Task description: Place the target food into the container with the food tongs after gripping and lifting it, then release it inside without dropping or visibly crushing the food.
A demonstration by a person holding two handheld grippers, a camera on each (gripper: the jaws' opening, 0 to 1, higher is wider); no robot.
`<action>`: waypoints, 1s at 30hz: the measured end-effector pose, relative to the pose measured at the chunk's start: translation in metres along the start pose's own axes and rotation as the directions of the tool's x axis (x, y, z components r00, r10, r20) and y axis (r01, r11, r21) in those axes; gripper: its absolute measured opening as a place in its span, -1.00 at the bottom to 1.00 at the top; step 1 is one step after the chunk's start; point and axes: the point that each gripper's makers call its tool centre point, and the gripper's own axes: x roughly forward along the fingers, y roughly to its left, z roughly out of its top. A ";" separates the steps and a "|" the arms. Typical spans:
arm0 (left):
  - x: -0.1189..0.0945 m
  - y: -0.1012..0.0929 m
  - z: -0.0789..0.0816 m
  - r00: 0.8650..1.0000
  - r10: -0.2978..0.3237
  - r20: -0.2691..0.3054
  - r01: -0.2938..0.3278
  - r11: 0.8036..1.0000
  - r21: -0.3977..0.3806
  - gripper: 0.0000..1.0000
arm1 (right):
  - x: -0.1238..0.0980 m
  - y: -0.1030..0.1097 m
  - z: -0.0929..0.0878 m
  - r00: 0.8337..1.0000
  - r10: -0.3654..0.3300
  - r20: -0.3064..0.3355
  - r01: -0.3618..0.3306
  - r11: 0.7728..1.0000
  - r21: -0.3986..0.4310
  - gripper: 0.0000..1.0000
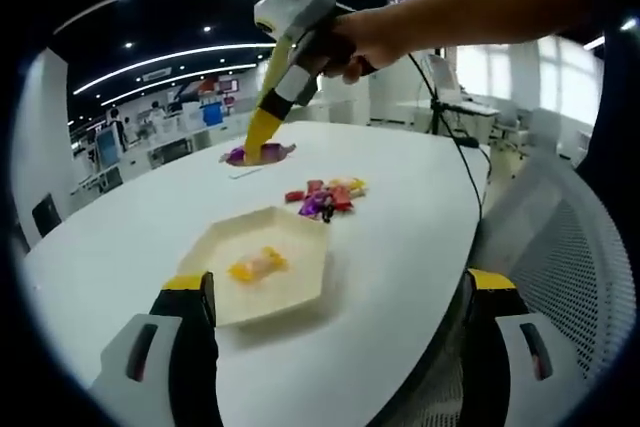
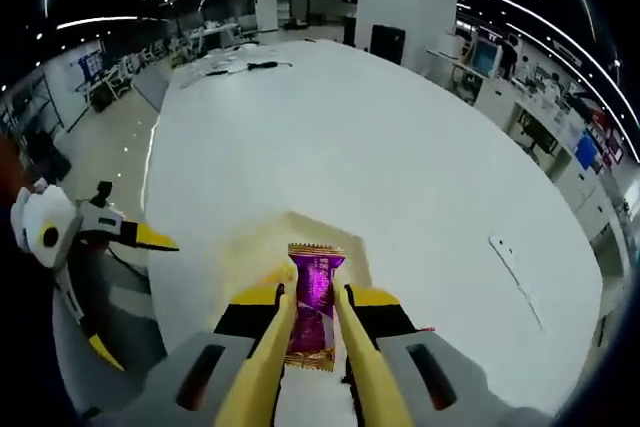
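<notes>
Right gripper (image 2: 313, 309) has yellow tong tips clamped on 1 purple foil-wrapped candy (image 2: 314, 302), hovering over the cream hexagonal paper tray (image 2: 262, 247) at 12 o'clock. Squeeze harder and it crushes. Left gripper (image 1: 335, 297) sits open.

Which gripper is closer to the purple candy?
The right gripper. It is shut on the purple candy, holding it between its tongs. The left gripper hangs open off the table's edge, well apart from it.
</notes>
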 end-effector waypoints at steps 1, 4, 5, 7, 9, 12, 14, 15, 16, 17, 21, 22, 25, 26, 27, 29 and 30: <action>0.000 0.001 0.000 1.000 0.003 0.000 -0.003 1.000 -0.002 0.99 | 0.003 0.008 0.003 1.000 0.021 0.002 -0.021 1.000 -0.010 -0.55; 0.000 0.002 -0.002 1.000 0.010 -0.009 -0.011 1.000 -0.011 0.99 | 0.009 0.019 0.011 0.999 0.042 0.002 -0.042 0.998 -0.040 -0.55; -0.001 0.003 -0.001 1.000 0.014 -0.006 -0.014 1.000 -0.011 0.99 | 0.011 0.022 0.013 0.999 0.047 0.003 -0.047 0.998 -0.041 -0.55; -0.001 0.003 -0.002 1.000 0.016 -0.009 -0.016 1.000 -0.015 0.99 | 0.013 0.025 0.016 0.998 0.059 0.001 -0.058 0.997 -0.046 -0.55; -0.001 0.004 -0.001 1.000 0.016 -0.003 -0.016 1.000 -0.015 0.99 | 0.015 0.029 0.019 0.998 0.065 -0.004 -0.065 0.996 -0.057 -0.55; -0.001 0.003 -0.002 1.000 0.017 -0.009 -0.017 1.000 -0.010 0.99 | 0.017 0.034 0.024 0.997 0.073 -0.005 -0.073 0.995 -0.062 -0.55; -0.002 0.004 -0.001 1.000 0.022 -0.004 -0.022 1.000 -0.014 0.99 | 0.019 0.036 0.029 0.997 0.078 -0.008 -0.079 0.995 -0.068 -0.55; -0.002 0.005 0.000 1.000 0.024 -0.001 -0.024 1.000 -0.016 0.99 | 0.022 0.038 0.032 0.997 0.080 -0.007 -0.080 0.994 -0.074 -0.55; -0.002 0.005 0.001 1.000 0.024 0.004 -0.024 1.000 -0.017 0.99 | 0.022 0.038 0.032 0.997 0.080 -0.009 -0.080 0.994 -0.076 -0.55; -0.002 0.004 0.000 1.000 0.022 0.003 -0.022 1.000 -0.017 0.99 | 0.024 0.039 0.034 0.997 0.078 -0.014 -0.079 0.993 -0.086 -0.55; -0.002 0.003 0.000 1.000 0.017 0.003 -0.017 1.000 -0.011 0.99 | 0.024 0.040 0.039 0.997 0.079 -0.006 -0.079 0.993 -0.085 -0.54; -0.002 0.003 0.000 1.000 0.016 0.004 -0.016 1.000 -0.013 0.99 | 0.024 0.041 0.040 0.997 0.081 -0.001 -0.081 0.993 -0.085 -0.54; -0.002 0.004 0.001 1.000 0.020 0.005 -0.020 1.000 -0.015 0.99 | 0.024 0.039 0.041 0.997 0.076 0.003 -0.075 0.993 -0.089 -0.52; -0.002 0.004 0.002 1.000 0.021 0.009 -0.021 1.000 -0.018 0.99 | 0.023 0.038 0.042 0.997 0.078 0.012 -0.077 0.993 -0.085 -0.52; -0.002 0.005 0.001 1.000 0.022 0.006 -0.022 1.000 -0.018 0.99 | 0.023 0.038 0.042 0.997 0.079 0.014 -0.077 0.993 -0.094 -0.51; -0.002 0.005 -0.001 1.000 0.020 -0.003 -0.020 1.000 -0.016 0.99 | 0.022 0.039 0.042 0.996 0.088 0.009 -0.086 0.991 -0.104 -0.50; -0.002 0.005 -0.001 1.000 0.021 -0.002 -0.021 1.000 -0.018 0.99 | 0.022 0.039 0.042 0.996 0.088 0.012 -0.086 0.991 -0.105 -0.49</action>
